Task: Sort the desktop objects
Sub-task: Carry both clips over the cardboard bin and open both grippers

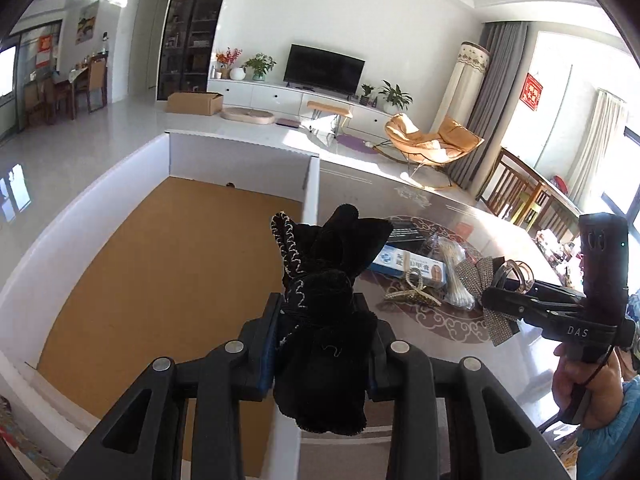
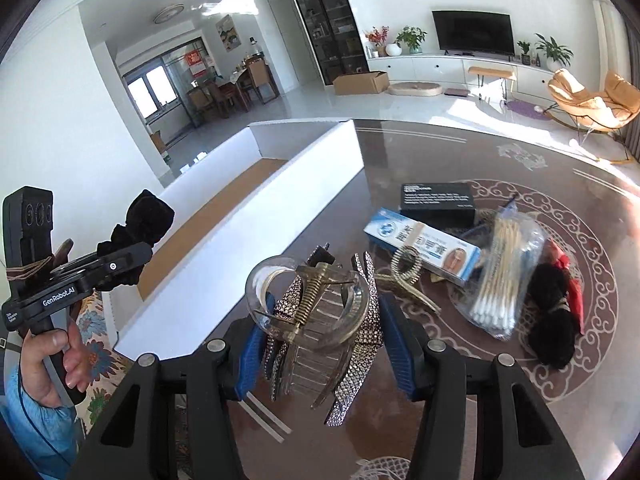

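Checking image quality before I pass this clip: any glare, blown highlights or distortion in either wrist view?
Left wrist: windows at right blown out, sun glare across the glass table, straight box walls bowed by the fisheye. Right wrist: glare streak on the table at far right, dark vignette in the corners; the hair clip stays sharp.

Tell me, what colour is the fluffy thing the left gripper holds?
Black velvet scrunchie with pale wavy stitching, clearest in the left wrist view.

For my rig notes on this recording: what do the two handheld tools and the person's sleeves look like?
Both are black plastic pistol-grip tools. The left tool reads "GenRobot.AI" in white, with rubber bands around its upright camera block. The right tool reads "DAS" and trails a thin black cable. The fingers carry blue ribbed pads. The sleeves are light blue.
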`<state>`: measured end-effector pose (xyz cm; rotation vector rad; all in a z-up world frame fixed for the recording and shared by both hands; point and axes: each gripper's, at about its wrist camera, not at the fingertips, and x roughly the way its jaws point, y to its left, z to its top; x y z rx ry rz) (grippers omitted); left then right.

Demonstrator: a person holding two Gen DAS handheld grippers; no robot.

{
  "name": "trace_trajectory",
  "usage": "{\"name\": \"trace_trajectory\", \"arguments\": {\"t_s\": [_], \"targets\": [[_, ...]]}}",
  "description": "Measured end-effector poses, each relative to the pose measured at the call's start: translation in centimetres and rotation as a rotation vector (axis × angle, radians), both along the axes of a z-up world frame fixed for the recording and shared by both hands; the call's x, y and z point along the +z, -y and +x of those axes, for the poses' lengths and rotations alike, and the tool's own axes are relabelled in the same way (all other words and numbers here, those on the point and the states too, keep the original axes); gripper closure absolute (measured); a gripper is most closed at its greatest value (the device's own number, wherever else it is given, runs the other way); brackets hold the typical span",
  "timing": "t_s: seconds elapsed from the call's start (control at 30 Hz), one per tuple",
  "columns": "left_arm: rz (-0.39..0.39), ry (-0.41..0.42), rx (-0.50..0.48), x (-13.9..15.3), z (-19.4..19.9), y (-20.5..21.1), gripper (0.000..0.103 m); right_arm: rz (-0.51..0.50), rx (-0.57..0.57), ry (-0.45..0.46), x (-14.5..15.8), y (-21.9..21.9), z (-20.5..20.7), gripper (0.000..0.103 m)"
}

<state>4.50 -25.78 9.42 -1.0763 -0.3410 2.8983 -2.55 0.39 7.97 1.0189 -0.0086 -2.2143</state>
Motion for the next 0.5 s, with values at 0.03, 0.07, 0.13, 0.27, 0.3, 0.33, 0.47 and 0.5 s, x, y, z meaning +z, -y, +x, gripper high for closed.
{"name": "trace_trajectory", "arguments": {"t_s": [0.03, 0.07, 0.13, 0.27, 0.3, 0.33, 0.47, 0.5], "targets": [[-0.006, 0.017, 0.046, -0.1, 0.0, 2.1, 0.070, -0.012, 0.045, -0.006, 0.7, 2.6, 0.0, 0.049], [0.000, 0.033, 0.091, -0.5, 0.0, 4.2, 0.070, -0.022, 0.090, -0.010, 1.3, 5.4, 0.2, 0.049], [-0.004, 0.072, 0.172, -1.4, 0.2, 7.8, 0.070, -0.029, 0.179, -0.024, 2.1, 10.8, 0.9, 0.049], [-0.030, 0.157, 0.258, -4.3, -0.2, 12.1, 0.070, -0.011, 0.326, -0.061, 1.9, 20.3, 3.0, 0.049], [-0.036, 0.174, 0.272, -4.9, -0.3, 12.6, 0.070, 0.013, 0.349, -0.072, 1.3, 22.3, 3.6, 0.049], [-0.039, 0.188, 0.284, -5.4, -0.3, 13.2, 0.070, 0.045, 0.367, -0.086, 0.5, 24.0, 4.0, 0.049], [-0.057, 0.226, 0.335, -6.8, -0.5, 13.9, 0.058, 0.158, 0.391, -0.112, -3.4, 28.1, 5.2, 0.049], [-0.066, 0.228, 0.344, -6.9, -0.6, 14.1, 0.047, 0.193, 0.389, -0.122, -4.3, 28.8, 5.4, 0.048]]}}
